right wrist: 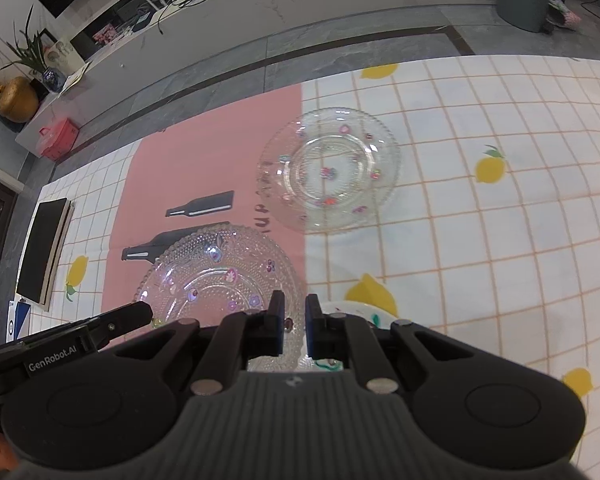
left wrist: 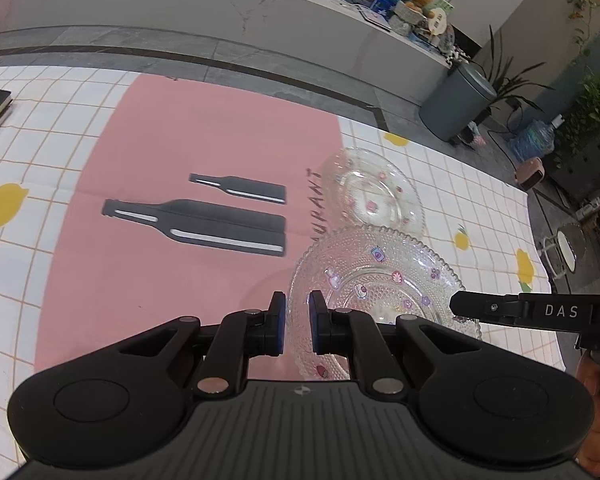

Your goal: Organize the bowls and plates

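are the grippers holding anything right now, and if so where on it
Both hold the nearer beaded glass plate: the left gripper is clamped on its left rim, the right gripper on the opposite rim. The other glass plate lies untouched.

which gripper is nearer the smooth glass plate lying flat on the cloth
Right. The right gripper grips the beaded bowl's rim nearest the smooth plate; the left gripper grips the opposite rim.

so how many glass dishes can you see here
2. One beaded glass dish is gripped at opposite rim edges by the left gripper and right gripper; the other glass dish lies farther back on the tablecloth. More may be hidden.
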A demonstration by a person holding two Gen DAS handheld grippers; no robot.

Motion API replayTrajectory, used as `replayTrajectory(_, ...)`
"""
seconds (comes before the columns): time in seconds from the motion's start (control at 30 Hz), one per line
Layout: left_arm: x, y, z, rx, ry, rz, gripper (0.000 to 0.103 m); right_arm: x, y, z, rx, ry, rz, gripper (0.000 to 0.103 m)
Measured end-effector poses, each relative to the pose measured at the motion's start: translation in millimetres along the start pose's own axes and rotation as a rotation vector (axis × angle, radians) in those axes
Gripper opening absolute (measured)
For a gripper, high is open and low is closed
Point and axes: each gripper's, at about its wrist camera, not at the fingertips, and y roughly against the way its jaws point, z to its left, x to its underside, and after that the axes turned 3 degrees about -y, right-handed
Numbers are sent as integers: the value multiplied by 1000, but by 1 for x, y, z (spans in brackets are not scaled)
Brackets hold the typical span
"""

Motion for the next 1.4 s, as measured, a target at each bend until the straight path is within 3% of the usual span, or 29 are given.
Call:
replayTrajectory(0.57, 27, -44, -43, 34, -85, 105, 13, 36, -4, -66, 48, -111, 14, 8)
replayTrajectory(0.97, 42, -61, -47, 3, -129, 151, 13, 50, -27, -77, 74, -109, 36, 9)
replayTrajectory(1.4, 49, -66, -57, -32, -197, 148, 13, 55, -32, -78, 96, -75, 32, 12)
